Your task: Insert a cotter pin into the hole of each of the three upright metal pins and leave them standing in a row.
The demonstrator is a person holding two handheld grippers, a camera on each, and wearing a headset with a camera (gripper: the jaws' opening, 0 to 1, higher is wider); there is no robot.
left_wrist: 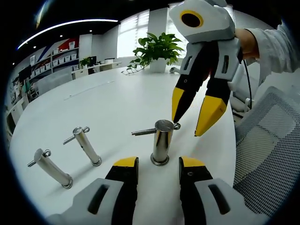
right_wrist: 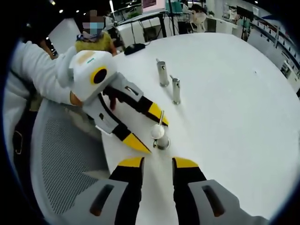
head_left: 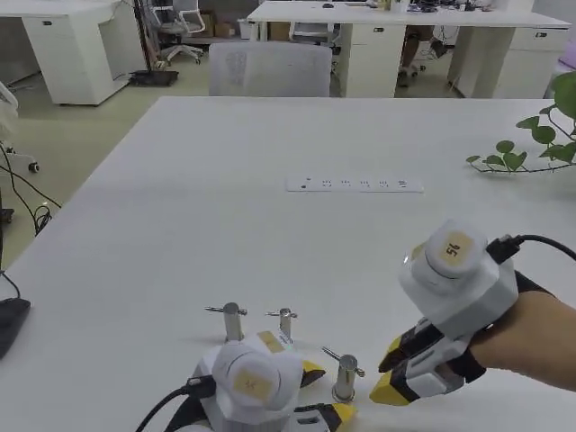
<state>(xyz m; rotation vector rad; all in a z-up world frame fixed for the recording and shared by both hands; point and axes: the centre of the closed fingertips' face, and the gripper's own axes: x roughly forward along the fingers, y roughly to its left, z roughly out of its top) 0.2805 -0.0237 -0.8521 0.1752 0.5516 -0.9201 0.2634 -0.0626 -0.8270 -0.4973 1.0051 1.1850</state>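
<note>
**Hovering both open grippers around the nearest metal pin**

In the head view, your left gripper (head_left: 322,392) sat at the bottom edge with its jaws apart and nothing between them. The nearest metal pin (head_left: 345,378) stood upright just off its tips. Your right gripper (head_left: 390,375) lay to the right of that pin, jaws parted and empty, its tips close beside it. The middle metal pin (head_left: 286,322) and the far metal pin (head_left: 233,321) stood upright to the left on the white table (head_left: 270,225). The three made a loose row, each with a cotter pin across its head.

In the left gripper view, your left gripper (left_wrist: 159,167) was wide open, the foot of the nearest metal pin (left_wrist: 161,140) just ahead of the gap and untouched. Its cotter pin (left_wrist: 146,131) ran through the hole near the top. The right gripper (left_wrist: 190,123) hung above and behind, spread and gripping nothing, one tip near the cotter pin's looped end.

In the right gripper view, your right gripper (right_wrist: 158,163) was open and empty, with the nearest metal pin (right_wrist: 160,134) just beyond its tips. The left gripper (right_wrist: 149,130) straddled that pin loosely from the left
</note>
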